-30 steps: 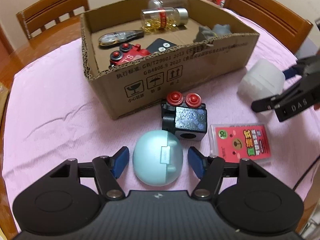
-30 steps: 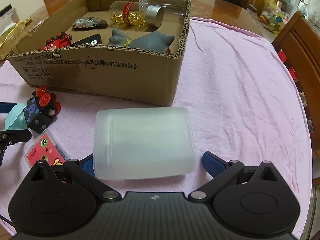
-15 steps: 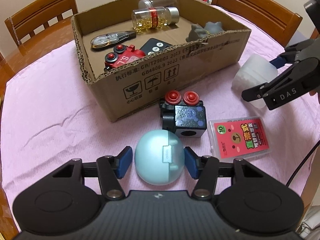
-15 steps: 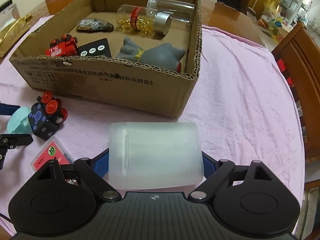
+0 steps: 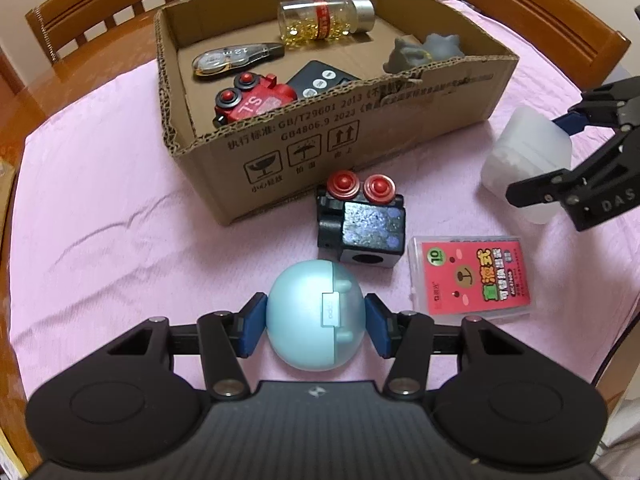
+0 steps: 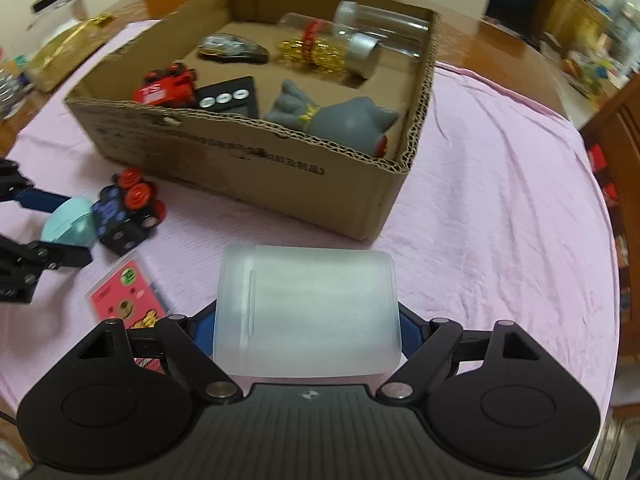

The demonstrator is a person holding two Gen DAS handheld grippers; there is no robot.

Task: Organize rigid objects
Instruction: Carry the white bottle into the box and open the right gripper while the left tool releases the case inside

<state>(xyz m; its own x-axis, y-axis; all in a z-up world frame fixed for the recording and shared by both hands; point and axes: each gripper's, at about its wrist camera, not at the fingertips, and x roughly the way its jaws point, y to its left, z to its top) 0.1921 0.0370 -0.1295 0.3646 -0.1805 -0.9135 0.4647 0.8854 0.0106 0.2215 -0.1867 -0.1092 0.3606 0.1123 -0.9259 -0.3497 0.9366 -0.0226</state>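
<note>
Left gripper [image 5: 315, 326]: both blue pads [image 5: 252, 330] lie against the flanks of the pale blue egg-shaped case [image 5: 315, 322], so the jaws are clamped on it, low over the pink tablecloth [image 5: 100, 220]; whether the case is clear of the cloth cannot be told. Right gripper [image 6: 306, 332]: closed on the frosted translucent box [image 6: 306, 312], which fills the space between its fingers and appears lifted above the cloth, short of the near wall of the cardboard box [image 6: 280, 164]. Probable hazards, judged from this arrangement: the case is rounded and smooth, held only at two small contact patches, so it may pivot or squirt out if the squeeze slackens in transit; the black toy block with red knobs [image 5: 360, 220] stands just beyond the case and could be knocked on a low forward path. The frosted box is wide and grasped near its rear end, so its free front edge may dip and catch the corrugated rim. Inside the carton lie a grey figurine [image 6: 336, 116], a red toy vehicle [image 6: 166, 86], a black remote [image 6: 228, 98], a capsule bottle [image 6: 332, 50], a clear bottle [image 6: 380, 26] and a tape dispenser [image 6: 232, 50]; open floor is limited, so a careless release could land on them. The pink card pack [image 5: 472, 276] lies between the two grippers, which are near enough to collide if both advance together.
</note>
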